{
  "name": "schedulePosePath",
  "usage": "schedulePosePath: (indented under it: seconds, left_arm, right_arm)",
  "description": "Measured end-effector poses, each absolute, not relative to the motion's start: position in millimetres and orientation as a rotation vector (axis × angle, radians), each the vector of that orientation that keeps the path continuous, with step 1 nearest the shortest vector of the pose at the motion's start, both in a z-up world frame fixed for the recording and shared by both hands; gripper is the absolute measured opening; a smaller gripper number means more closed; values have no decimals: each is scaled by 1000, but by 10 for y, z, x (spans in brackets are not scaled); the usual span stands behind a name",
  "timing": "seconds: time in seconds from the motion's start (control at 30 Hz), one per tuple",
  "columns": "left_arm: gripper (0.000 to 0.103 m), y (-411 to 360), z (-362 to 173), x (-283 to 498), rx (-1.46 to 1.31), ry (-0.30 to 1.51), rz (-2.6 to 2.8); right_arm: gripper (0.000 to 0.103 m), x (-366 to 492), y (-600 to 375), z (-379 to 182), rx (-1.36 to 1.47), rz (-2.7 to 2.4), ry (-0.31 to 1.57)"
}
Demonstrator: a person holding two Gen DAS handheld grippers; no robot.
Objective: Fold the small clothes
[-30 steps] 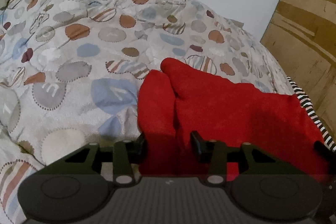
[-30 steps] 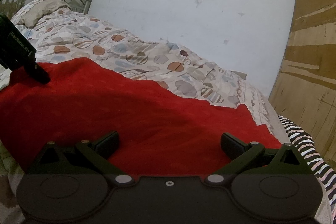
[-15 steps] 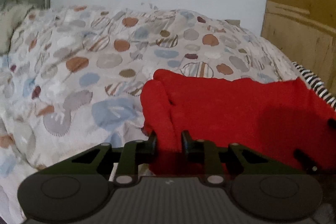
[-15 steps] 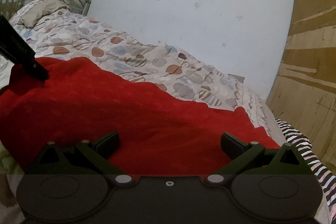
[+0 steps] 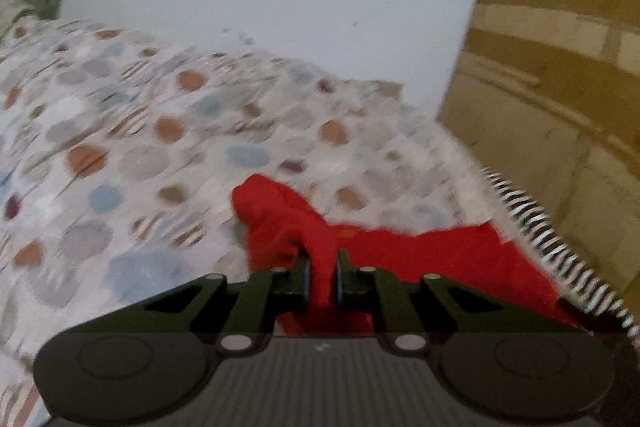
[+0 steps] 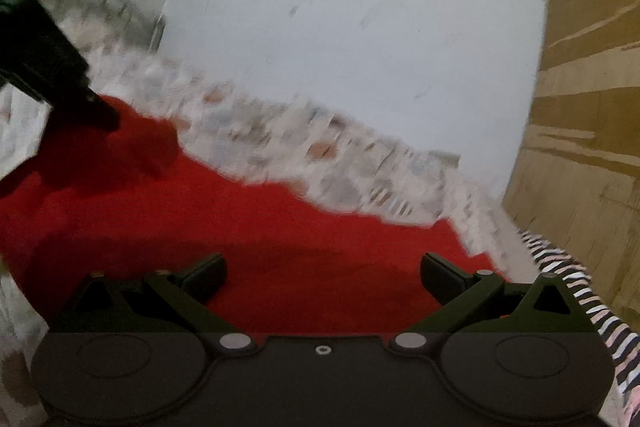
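Left gripper (image 5: 322, 277): jaws pinched on a fold of red cloth (image 5: 440, 259), lower centre
Right gripper (image 6: 322, 277): jaws wide, over the cloth
Bedspread (image 5: 140, 147): left

The red cloth (image 5: 440, 255) was spread flat over the patterned bedspread (image 5: 160, 147), its left corner gathered into a bunched fold and raised off the bed. Its plain red surface (image 6: 280, 227) was seen reaching toward a striped garment (image 6: 568, 267).

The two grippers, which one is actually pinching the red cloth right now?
The left gripper: it is shut on a raised fold of the red cloth. The right gripper is wide open above the cloth, gripping nothing.
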State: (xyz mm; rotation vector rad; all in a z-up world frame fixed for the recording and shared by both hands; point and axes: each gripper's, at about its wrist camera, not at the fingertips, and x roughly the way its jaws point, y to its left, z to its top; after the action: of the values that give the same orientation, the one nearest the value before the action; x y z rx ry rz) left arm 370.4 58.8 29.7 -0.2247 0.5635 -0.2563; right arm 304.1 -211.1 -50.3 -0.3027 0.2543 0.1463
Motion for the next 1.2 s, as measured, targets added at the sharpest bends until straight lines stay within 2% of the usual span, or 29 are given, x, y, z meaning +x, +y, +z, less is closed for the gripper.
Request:
schedulePosePath:
  seconds: [0.27, 0.37, 0.5, 0.67, 0.7, 0.73, 0.77, 0.8, 0.83, 1.0, 1.03, 1.07, 1.2]
  left_arm:
    - [11, -526, 766, 3884, -145, 540, -509]
    - [11, -980, 599, 3886, -91, 590, -580]
    - [11, -1348, 114, 3926, -63, 729, -627]
    - [15, -1387, 31, 3716, 2, 678, -641]
    - [23, -1346, 68, 3727, -32, 680, -649]
    - [42, -1286, 102, 3735, -79, 689, -663]
    - [54, -1239, 148, 3755, -116, 694, -677]
    - [71, -1186, 198, 3745, -150, 688, -692]
    - [78, -1166, 255, 3747, -164, 673, -692]
    - [94, -1012, 516, 3618, -187, 580, -690]
    - [100, -948, 562, 3563, -204, 557, -693]
    - [103, -870, 602, 3500, -217, 529, -683]
    - [103, -518, 647, 3265, -232, 453, -589]
  right_arm:
    - [103, 2873, -2488, -384, -390, -8, 253]
    - [103, 2823, -2640, -416, -449, -86, 278]
    - [103, 2735, -2823, -485, -464, -130, 317]
    - [103, 2665, -2896, -551, -450, -134, 327]
    - [103, 2666, -2891, -564, -451, -135, 326]
    - [103, 2660, -2888, -571, -449, -137, 327]
    - [103, 2651, -2885, -576, -448, -140, 326]
    - [103, 2655, -2873, -581, -450, -145, 322]
    - [103, 2677, -2856, -579, -458, -150, 317]
    - [103, 2674, -2824, -633, -464, -180, 307]
    - [103, 2673, -2832, -633, -454, -181, 309]
    - [103, 2672, -2847, -630, -445, -179, 312]
    - [103, 2672, -2905, -545, -403, -153, 318]
